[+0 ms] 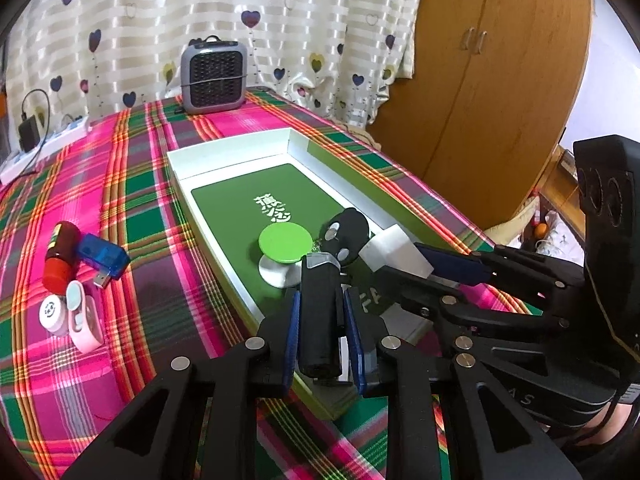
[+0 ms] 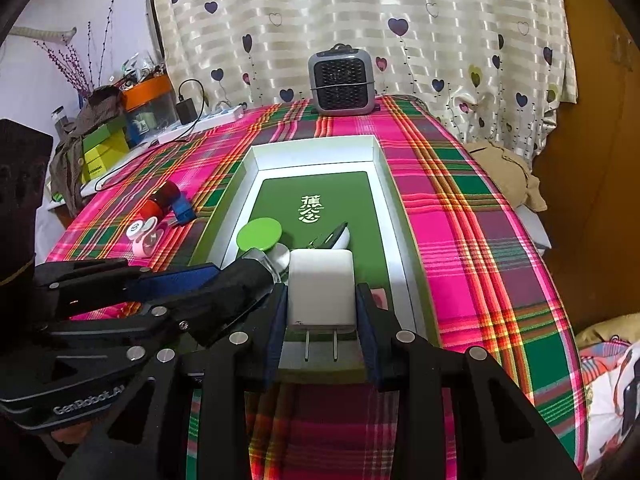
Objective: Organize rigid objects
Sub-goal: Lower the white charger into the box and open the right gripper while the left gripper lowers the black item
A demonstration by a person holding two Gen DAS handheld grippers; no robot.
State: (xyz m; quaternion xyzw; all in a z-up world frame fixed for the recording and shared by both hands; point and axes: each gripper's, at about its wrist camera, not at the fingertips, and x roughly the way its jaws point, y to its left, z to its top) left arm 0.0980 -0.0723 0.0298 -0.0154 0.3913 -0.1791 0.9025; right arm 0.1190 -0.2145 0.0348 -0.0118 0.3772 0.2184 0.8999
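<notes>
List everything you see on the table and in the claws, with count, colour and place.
Tray: one, white walls, green floor, centre of plaid tablecloth.
Green disc: one, on white base, inside tray.
Black round thing: one, inside tray.
Small fan: one, grey, far edge.
Red bottle: one, left of tray.
Blue USB stick: one, beside bottle.
Pink case: one, near bottle.
Power strip: one, white, far left.
Left claw: shut on black lighter.
Right claw: shut on white charger.

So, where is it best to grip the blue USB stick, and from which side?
Probably across the two flat sides of the blue body of the USB stick, coming from above. It lies flat on the cloth, metal plug toward the camera, one end touching the red bottle, so keep the fingers away from that end.
</notes>
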